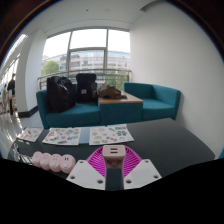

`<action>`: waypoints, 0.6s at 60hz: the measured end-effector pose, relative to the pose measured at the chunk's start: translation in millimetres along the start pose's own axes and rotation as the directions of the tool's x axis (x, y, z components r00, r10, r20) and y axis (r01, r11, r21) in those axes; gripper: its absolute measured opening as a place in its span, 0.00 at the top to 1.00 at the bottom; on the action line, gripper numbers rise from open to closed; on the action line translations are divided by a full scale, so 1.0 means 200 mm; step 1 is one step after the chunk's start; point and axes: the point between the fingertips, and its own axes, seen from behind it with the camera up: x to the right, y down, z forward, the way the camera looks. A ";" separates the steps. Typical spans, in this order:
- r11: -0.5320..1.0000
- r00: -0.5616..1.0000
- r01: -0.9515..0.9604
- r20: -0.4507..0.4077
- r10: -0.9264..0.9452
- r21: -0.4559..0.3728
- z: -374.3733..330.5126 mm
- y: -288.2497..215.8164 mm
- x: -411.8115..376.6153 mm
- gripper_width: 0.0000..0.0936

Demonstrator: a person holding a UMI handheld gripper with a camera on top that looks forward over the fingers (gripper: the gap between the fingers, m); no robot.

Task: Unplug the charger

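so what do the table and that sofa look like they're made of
Table: a dark, smooth top with a soft sheen, maybe laminate or painted wood; hard to say. Sofa: teal upholstery with a matte look, probably fabric. The gripper is open, a small pale charger standing between its fingers.

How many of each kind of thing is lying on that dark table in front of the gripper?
Printed paper sheets: 3
Pale pink rounded items: 1 cluster, the number of pieces can't be told
Small block between the open gripper fingers: 1
Total: 5
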 end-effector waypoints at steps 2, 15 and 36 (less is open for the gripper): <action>0.999 1.000 0.008 0.000 -0.008 -0.047 0.02 0.10 0.05 0.82; 0.976 0.999 0.030 -0.018 -0.035 -0.213 0.14 0.47 0.15 0.79; 0.968 0.999 0.012 -0.032 -0.021 -0.251 0.26 0.52 0.10 0.57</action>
